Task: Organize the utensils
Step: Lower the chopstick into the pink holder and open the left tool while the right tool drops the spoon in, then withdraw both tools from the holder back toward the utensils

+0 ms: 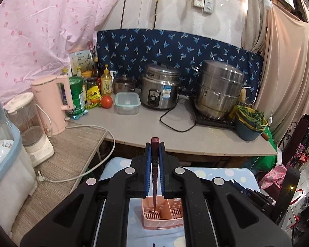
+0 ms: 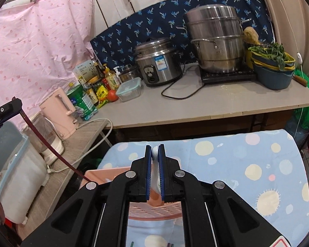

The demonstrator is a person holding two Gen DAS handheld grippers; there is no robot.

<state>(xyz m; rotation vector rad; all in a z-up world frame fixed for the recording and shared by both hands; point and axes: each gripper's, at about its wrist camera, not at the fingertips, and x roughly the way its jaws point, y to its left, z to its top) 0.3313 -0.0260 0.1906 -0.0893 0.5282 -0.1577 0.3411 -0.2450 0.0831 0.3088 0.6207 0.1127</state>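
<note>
Left gripper (image 1: 155, 144) clamps dark chopsticks (image 1: 155, 177) over pink basket (image 1: 164, 222); right gripper (image 2: 155, 147) clamps white spoon (image 2: 155, 164); dotted cloth (image 2: 247, 164) below.

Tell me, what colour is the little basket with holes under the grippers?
The utensil basket is pink, seen best in the left wrist view.

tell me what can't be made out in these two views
- White utensil in the right gripper, right wrist view: the blue pads cover its sides and the gripper body hides its lower end, so its type is unclear.
- Pink utensil basket, left wrist view: gripper arms cover its sides; other contents are hidden.
- Dark chopstick in the left gripper: the marking on it is too small to read.
</note>
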